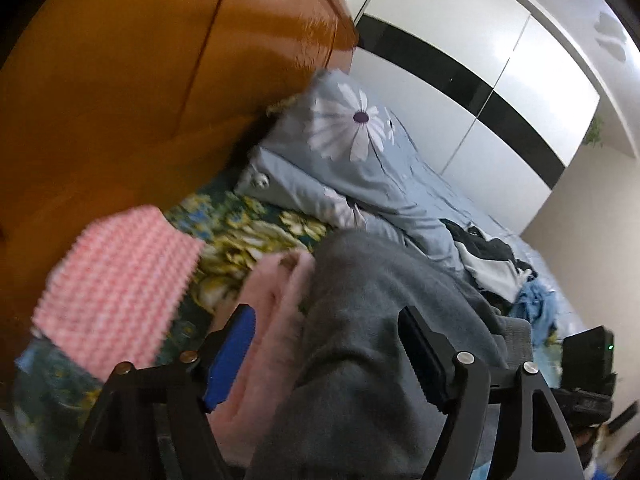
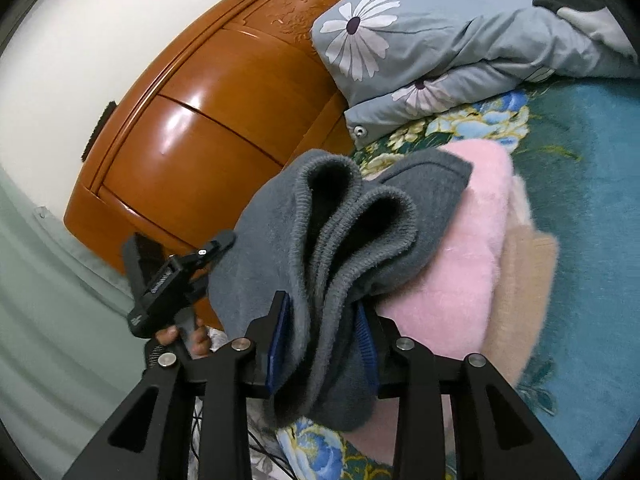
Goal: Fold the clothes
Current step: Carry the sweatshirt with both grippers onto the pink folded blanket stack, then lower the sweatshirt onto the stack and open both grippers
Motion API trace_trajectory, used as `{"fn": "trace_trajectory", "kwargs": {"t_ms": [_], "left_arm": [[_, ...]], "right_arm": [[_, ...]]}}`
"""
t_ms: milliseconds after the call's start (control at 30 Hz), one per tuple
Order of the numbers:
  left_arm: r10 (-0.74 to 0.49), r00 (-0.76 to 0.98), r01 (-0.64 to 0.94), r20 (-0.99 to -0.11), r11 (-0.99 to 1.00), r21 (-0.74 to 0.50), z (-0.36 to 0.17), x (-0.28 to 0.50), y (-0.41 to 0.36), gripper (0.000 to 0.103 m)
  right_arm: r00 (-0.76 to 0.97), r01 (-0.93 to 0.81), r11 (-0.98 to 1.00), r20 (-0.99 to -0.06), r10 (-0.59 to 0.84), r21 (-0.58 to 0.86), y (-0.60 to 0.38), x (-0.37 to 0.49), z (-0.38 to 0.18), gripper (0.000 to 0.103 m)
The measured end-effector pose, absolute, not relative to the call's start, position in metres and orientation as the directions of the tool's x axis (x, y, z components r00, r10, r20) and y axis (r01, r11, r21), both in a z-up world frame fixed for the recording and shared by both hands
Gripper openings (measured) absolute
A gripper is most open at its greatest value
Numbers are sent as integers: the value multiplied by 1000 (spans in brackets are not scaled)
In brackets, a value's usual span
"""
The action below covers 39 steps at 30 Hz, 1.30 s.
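Grey sweater (image 2: 320,248) is pinched between the pads of the right gripper (image 2: 322,344), bunched up on a fluffy pink sweater (image 2: 452,272). Left gripper (image 1: 332,356) has its jaws spread wide around the grey cloth, not squeezing it. Both sweaters lie on the flowery bedspread (image 2: 580,184), near the blue quilt (image 2: 460,36).

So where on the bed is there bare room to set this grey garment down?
Bare teal bedspread lies right of the pink stack, below the daisy quilt. A narrower floral strip runs between the checked cloth and the quilt. Crowded: the stack itself and the loose clothes pile.
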State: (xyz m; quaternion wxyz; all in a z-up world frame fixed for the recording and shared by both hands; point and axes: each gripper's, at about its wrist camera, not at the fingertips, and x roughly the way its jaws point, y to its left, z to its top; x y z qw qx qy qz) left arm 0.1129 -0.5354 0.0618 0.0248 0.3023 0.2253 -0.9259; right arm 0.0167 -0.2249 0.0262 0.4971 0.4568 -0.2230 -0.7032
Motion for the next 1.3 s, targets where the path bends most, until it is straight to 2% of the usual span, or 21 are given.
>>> {"fn": "trace_trajectory", "kwargs": {"t_ms": [67,167,233,367,533,700,767,1000,1200,1300], "left_arm": [[38,-832,202,-554,-909,-364,74,125,-532,77],[35,-860,162,-509,-927,-338,92,143,-518,78],[28,-857,138,-514,-950,-281,100,143,-500,78],[29,-832,86,-553,-980,-181,102,135,-464,78],[-1,-794,84,-608,-991,-108,79,131,-456,78],[25,-795,74,-605,-988,-137,61,141,-464,78],[25,-787,69,-616,-989,-129,54,140,-463,78],[61,-786,67,-615,-981,-182,33,140,-469,78],[42,-789,91,-612,-979,-184,36,140,-465,78],[32,-804,93,-594,-980,-177,48,153,-459,78]], "right_arm": [[-111,509,-427,-435,-894,747,-211,18,32,36],[-178,534,-485,-469,-865,692,-191,18,43,37],[-232,556,-531,-494,-838,640,-188,12,60,37],[-219,608,-500,-475,-852,617,-212,13,90,38],[-228,737,-497,-523,-821,458,-262,26,114,38],[-259,760,-539,-590,-764,364,-278,22,94,38],[-262,749,-550,-596,-759,369,-275,17,84,38],[-241,691,-558,-581,-777,459,-267,3,58,38],[-274,673,-607,-618,-736,424,-279,7,54,38],[-313,677,-608,-586,-748,415,-271,17,68,38]]}}
